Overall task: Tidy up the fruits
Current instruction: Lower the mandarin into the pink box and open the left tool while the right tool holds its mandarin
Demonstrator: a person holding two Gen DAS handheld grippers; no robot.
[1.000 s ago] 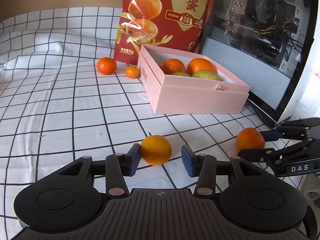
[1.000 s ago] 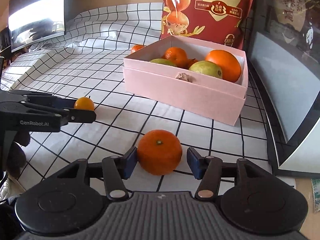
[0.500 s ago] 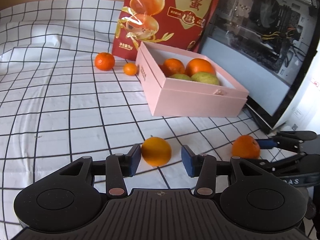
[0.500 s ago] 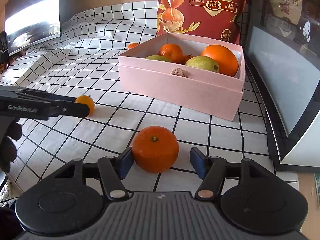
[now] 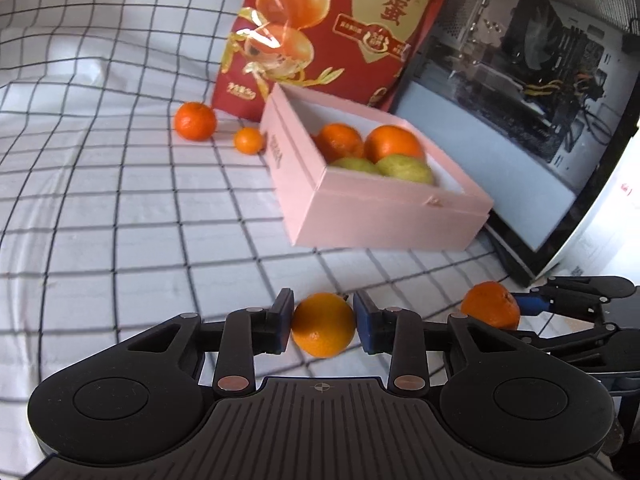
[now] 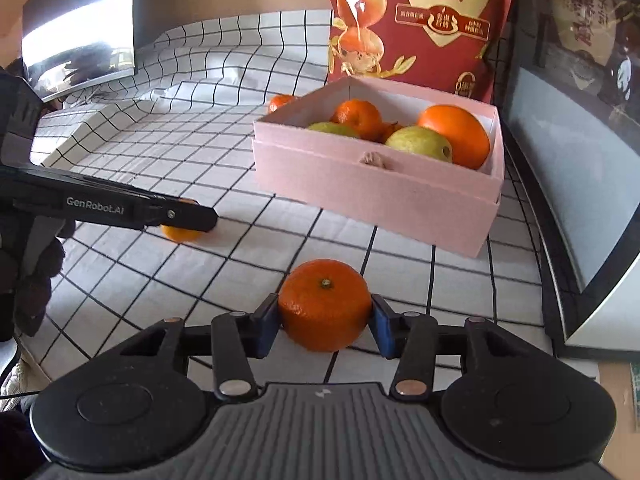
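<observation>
Each gripper clamped one fruit for transfer: the left gripper (image 5: 323, 322) held the orange (image 5: 323, 330) between its jaws; the right gripper (image 6: 325, 320) held the tangerine (image 6: 325, 305). The box (image 6: 372, 188) lay ahead of both.

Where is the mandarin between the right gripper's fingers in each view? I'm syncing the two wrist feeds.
Left wrist: the mandarin sits at the right edge, beside the right gripper coming in from the side.
Right wrist: the mandarin is bottom centre, touching both blue pads.
Shared landmark: the pink box of fruit behind it.
</observation>
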